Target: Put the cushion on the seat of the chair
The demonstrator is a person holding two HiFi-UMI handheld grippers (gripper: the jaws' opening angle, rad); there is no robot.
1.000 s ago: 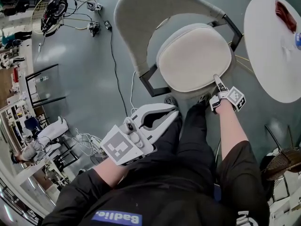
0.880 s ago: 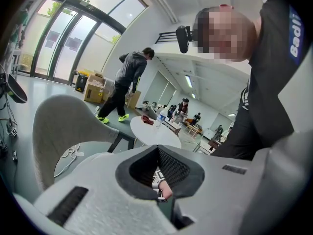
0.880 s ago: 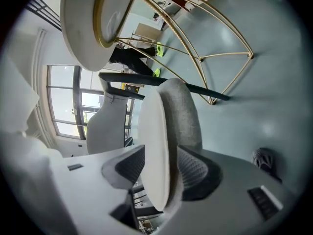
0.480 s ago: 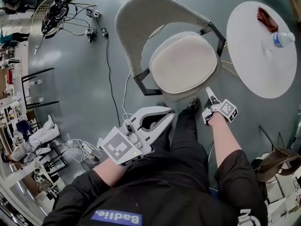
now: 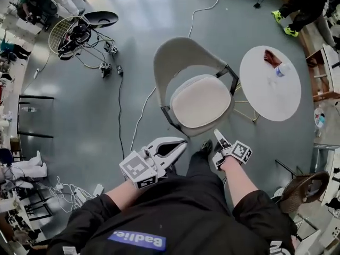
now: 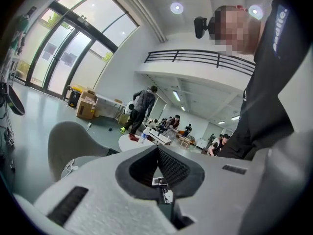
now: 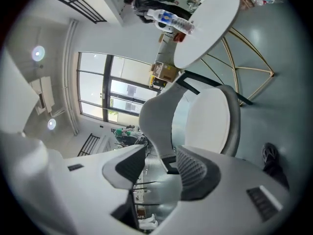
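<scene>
A cream cushion (image 5: pixel 201 102) lies flat on the seat of the grey shell chair (image 5: pixel 180 57); in the right gripper view the same cushion (image 7: pixel 208 119) fills the seat. My left gripper (image 5: pixel 183 143) hangs in front of the chair near my legs, its jaws shut and empty, tips touching (image 6: pixel 157 148). My right gripper (image 5: pixel 217 135) points at the chair's front edge from a short way off. Its jaws stand apart with nothing between them (image 7: pixel 161 153). Neither gripper touches the cushion.
A round white table (image 5: pixel 270 89) stands right of the chair with a water bottle (image 5: pixel 280 69) and a red cloth on it. Cables (image 5: pixel 119 89) and gear (image 5: pixel 79 33) lie on the floor at left. Another person's legs (image 5: pixel 303 7) show at the top right, a wicker basket (image 5: pixel 300 190) at lower right.
The view has drawn back from the chair, which now looks smaller and farther. The right gripper, earlier at the cushion's front edge, is now clear of it. The cushion stays on the seat.
</scene>
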